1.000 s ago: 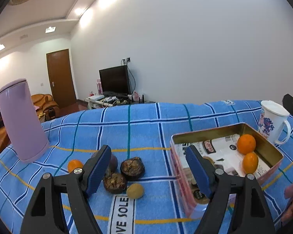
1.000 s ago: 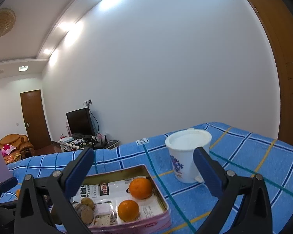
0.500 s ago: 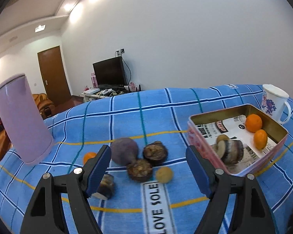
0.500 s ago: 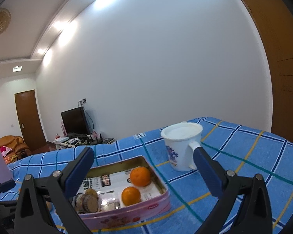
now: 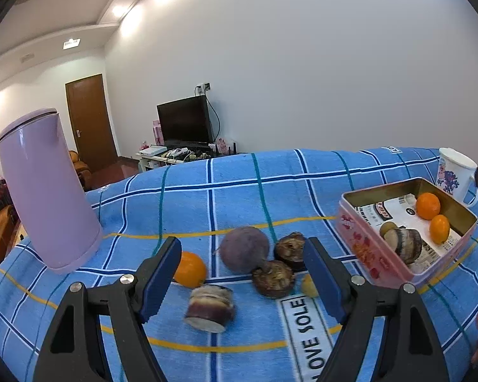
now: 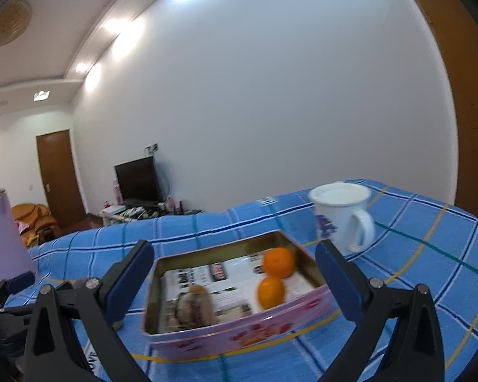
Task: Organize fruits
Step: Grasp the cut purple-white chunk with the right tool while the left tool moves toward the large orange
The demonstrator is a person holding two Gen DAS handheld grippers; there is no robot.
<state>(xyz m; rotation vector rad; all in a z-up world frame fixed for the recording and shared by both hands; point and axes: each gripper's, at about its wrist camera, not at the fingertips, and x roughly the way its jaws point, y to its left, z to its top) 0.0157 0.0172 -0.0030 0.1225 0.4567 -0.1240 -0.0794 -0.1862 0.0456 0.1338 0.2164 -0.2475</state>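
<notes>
1. Left wrist view: the left gripper [image 5: 240, 281], jaws wide and empty, hovers over loose fruit; centre on the cut piece [image 5: 210, 307] before closing.
2. Right gripper [image 6: 234, 281] gapes empty above the tin [image 6: 239, 331].

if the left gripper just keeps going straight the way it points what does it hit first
Probably the round purple fruit, which sits centred between the open left gripper fingers. The cut purple piece lies nearer but lower, so a downward tilt would meet that first; depth is unclear.

Blue checked cloth [image 5: 239, 197]: white woven label [image 5: 306, 331] reads "LOVE SOLE". Printed paper lining the tin [image 5: 395, 213]: text illegible.
</notes>
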